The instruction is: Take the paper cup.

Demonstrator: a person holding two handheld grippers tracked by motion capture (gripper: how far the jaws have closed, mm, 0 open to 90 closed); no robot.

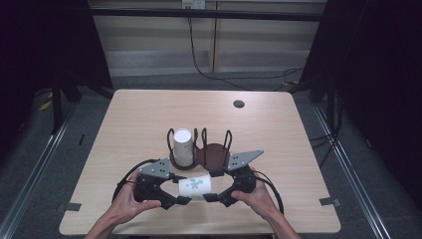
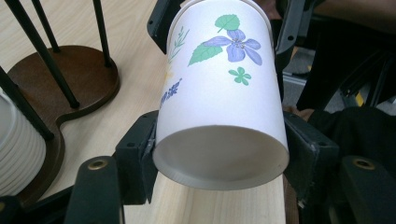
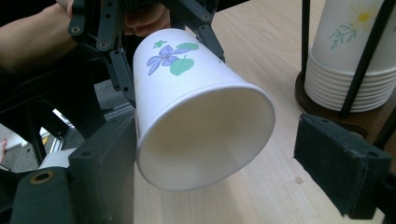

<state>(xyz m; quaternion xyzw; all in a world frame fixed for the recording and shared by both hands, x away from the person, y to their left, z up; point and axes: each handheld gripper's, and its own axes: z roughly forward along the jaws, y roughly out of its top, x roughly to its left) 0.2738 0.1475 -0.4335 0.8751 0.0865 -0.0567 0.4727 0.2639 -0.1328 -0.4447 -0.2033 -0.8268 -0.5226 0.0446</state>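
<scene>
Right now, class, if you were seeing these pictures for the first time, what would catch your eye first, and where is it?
A flowered paper cup lies on its side between the two grippers at the near edge of the wooden table. The left gripper clamps its closed end, while the right gripper stands open around its mouth. Behind it, a stack of cups sits in the left bay of a dark wire-post cup holder.

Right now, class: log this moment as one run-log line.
left gripper: shut on flowered white paper cup | right gripper: open around cup | wooden rack: stack
</scene>
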